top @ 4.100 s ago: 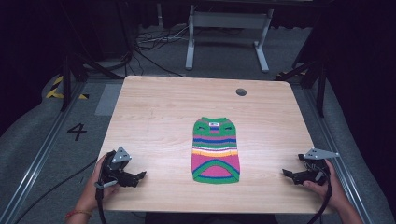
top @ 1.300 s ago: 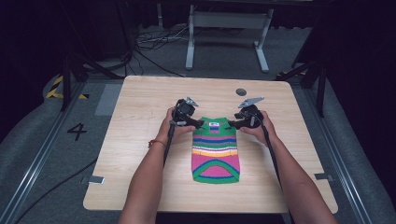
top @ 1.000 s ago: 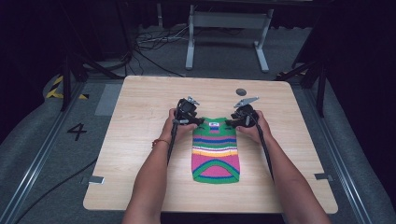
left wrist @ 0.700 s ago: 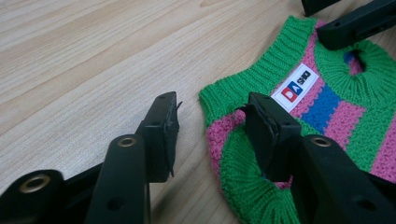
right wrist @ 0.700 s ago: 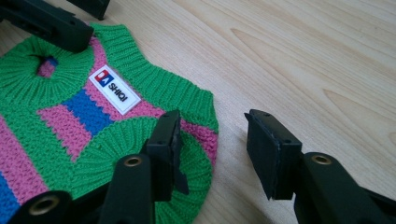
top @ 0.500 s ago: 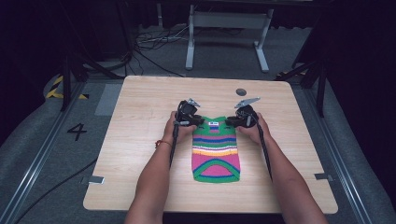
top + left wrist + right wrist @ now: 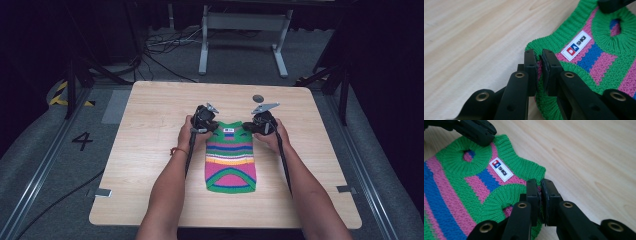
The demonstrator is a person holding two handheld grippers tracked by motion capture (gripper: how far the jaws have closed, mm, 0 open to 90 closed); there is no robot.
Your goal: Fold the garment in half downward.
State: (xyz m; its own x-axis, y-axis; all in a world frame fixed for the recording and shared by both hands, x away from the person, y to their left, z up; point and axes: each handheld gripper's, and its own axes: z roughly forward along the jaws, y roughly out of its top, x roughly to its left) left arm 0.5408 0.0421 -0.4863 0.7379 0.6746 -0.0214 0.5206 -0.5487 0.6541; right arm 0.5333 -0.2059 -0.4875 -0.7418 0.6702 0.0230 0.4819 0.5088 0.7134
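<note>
From the high view, a small striped knitted sweater [image 7: 230, 157] lies flat near the middle of the wooden surface [image 7: 150, 150], its collar toward the far edge. The left gripper [image 7: 209, 126] and the right gripper [image 7: 255, 127] sit at the garment's two far corners, one on each shoulder, a symmetrical hold that would let the top edge be lifted or folded evenly toward the person.

In the left gripper view, the jaws have just been closing and now pinch the green ribbed edge at the shoulder, beside the white label [image 7: 576, 45] sewn at the neck. A fold of knit sits between the pads, so the grip looks made on the fabric itself (not on the bare wood under it).

In the right gripper view, the jaws have likewise just been closing and clamp the opposite shoulder, just above the green-rimmed armhole [image 7: 506, 208]. The other gripper's black jaw shows at the far shoulder. Both pinches take the thick ribbing, probably because it bunches easily and resists slipping.
</note>
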